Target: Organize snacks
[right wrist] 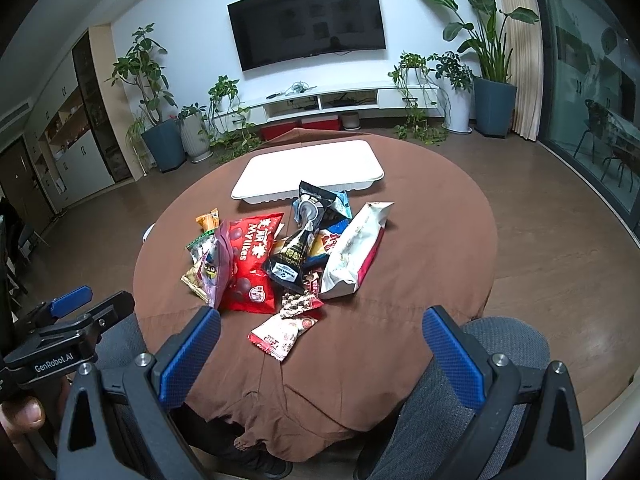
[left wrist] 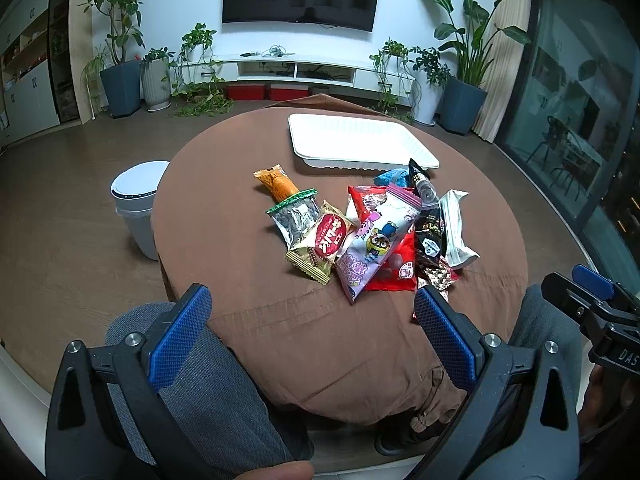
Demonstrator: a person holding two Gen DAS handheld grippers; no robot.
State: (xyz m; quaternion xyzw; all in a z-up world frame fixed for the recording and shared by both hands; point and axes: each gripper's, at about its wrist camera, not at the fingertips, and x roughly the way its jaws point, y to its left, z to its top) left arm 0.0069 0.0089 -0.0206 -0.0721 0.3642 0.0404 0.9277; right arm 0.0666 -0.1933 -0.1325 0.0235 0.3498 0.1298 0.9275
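Note:
A heap of snack packets lies mid-table on the brown cloth: a red Mylikes bag (right wrist: 250, 260), a pink cartoon bag (left wrist: 376, 240), a gold-and-red wafer packet (left wrist: 322, 242), an orange bar (left wrist: 276, 184), a white bag (right wrist: 354, 250) and a small red-white packet (right wrist: 282, 334) nearest me. Behind the heap sits an empty white tray (left wrist: 360, 142), also seen as the tray (right wrist: 308, 170) in the right wrist view. My left gripper (left wrist: 312, 318) and my right gripper (right wrist: 322, 336) both hover open at the table's near edge, holding nothing.
The round table (left wrist: 224, 240) is draped in brown cloth. A white bin (left wrist: 138, 204) stands on the floor to its left. Grey-trousered knees (right wrist: 480, 380) sit under the near edge. Potted plants, a TV and a low white cabinet line the far wall.

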